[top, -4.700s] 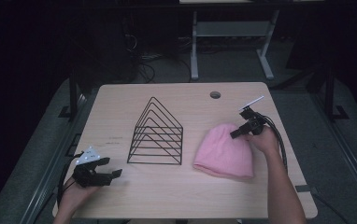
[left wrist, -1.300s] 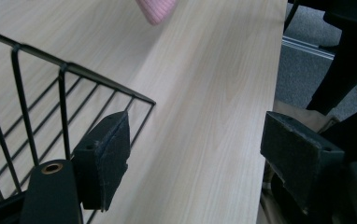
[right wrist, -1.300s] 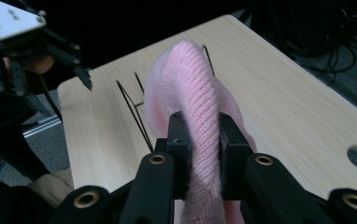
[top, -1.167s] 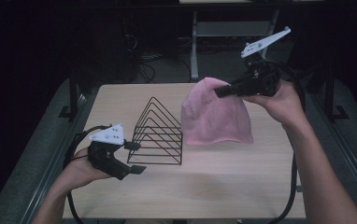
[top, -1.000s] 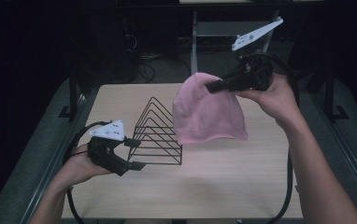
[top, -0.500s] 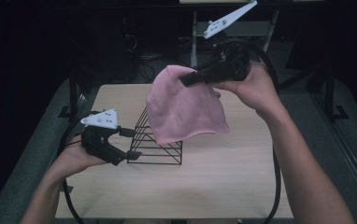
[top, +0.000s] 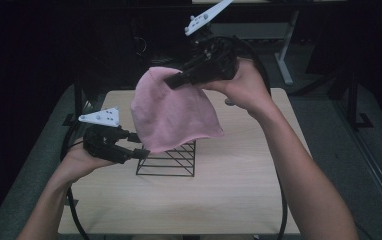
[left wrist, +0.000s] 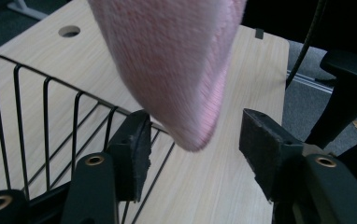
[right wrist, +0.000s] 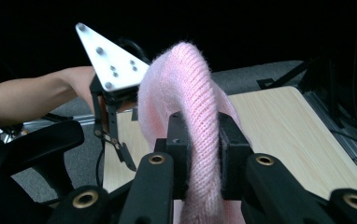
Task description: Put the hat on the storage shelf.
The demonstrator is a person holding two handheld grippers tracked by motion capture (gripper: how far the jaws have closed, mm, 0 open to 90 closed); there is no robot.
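Over the pale wood table (top: pixel 239 170), your right gripper (top: pixel 175 80) pinches the pink knit hat (top: pixel 171 112) above the wire rack (top: pixel 171 160), your left gripper (left wrist: pixel 193 144) spread beside its hem; 1 weak pinch could drop it past the rack.

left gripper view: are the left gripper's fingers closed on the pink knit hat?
No, the left gripper is open, its fingers standing apart while the corner of the pink knit hat hangs between them untouched.
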